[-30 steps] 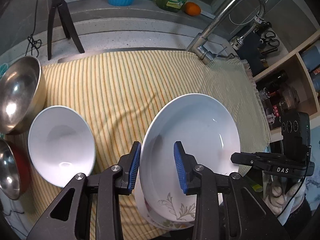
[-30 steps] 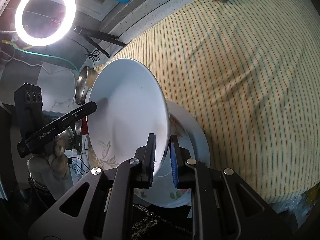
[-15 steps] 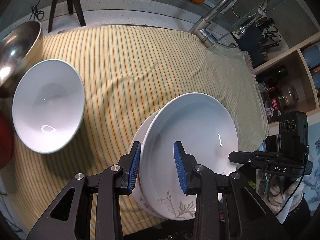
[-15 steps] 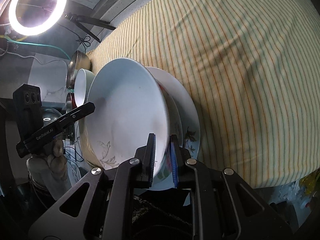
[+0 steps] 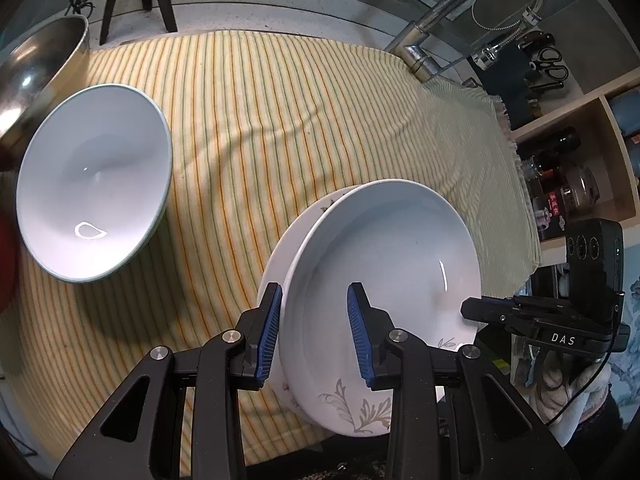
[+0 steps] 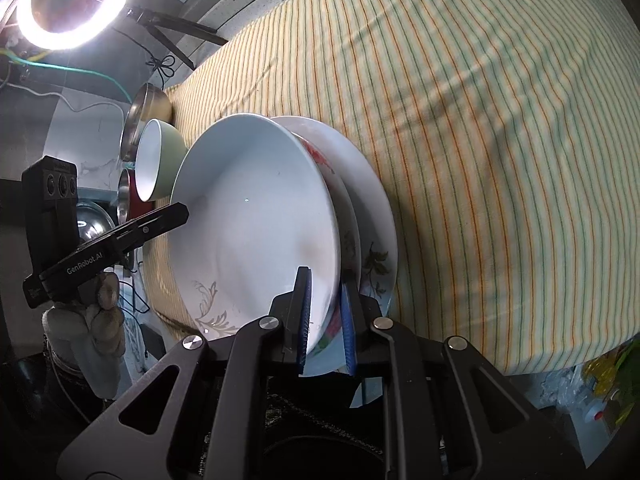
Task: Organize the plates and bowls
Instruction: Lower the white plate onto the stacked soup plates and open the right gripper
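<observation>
White deep plate (image 5: pixel 384 276) with a leaf print sits tilted on a stack of plates (image 6: pixel 370 216) at the near edge of the surface. Right hand-held gripper (image 6: pixel 326 320) is clamped on the plate's rim. Left hand-held gripper (image 5: pixel 314 334) straddles the opposite rim, its pads set either side of it; actual contact cannot be told. Striped cloth (image 5: pixel 280 120) covers the surface ahead of both. White bowl (image 5: pixel 94 182) lies ahead-left of the left hand-held gripper, a steel bowl (image 5: pixel 40 64) beyond it.

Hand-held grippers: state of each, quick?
Left hand-held gripper: closed on the top plate's rim.
Right hand-held gripper: closed on the same plate's rim.
</observation>
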`<state>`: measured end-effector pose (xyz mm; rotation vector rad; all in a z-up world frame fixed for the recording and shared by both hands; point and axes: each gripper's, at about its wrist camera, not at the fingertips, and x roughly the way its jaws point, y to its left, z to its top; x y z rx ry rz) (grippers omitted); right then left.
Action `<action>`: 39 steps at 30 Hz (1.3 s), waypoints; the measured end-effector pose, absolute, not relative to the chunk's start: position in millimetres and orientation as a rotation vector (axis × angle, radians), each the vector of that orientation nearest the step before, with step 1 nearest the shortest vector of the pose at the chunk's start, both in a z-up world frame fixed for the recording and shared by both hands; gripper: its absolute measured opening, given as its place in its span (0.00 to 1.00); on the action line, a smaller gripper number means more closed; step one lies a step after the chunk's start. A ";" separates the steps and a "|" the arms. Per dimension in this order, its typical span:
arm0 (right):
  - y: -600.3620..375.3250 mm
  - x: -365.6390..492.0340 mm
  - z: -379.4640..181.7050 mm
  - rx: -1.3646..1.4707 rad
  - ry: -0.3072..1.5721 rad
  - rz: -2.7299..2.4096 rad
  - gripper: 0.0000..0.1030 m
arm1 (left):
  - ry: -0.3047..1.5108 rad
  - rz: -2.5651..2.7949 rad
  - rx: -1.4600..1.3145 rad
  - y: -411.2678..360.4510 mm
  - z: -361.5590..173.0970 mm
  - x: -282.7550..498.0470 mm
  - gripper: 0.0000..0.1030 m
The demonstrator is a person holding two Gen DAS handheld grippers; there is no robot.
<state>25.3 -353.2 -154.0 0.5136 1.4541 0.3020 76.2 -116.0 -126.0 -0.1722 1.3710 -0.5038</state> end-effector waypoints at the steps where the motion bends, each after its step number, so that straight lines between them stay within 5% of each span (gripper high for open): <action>1: -352.1 25.3 -153.1 0.502 1.451 0.302 0.15 | 1.369 -0.503 -0.166 -116.4 -126.4 75.8 0.30; 15: -320.7 26.5 -140.0 0.261 1.411 0.283 0.36 | 1.350 -0.499 -0.096 -124.6 -125.5 70.6 0.30; 26: -308.7 23.9 -138.7 0.132 1.379 0.250 0.38 | 1.336 -0.489 -0.086 -124.0 -123.9 67.8 0.30; 39: -300.9 22.9 -128.2 0.004 1.301 0.224 0.55 | 1.282 -0.425 -0.236 -86.7 -117.5 58.6 0.31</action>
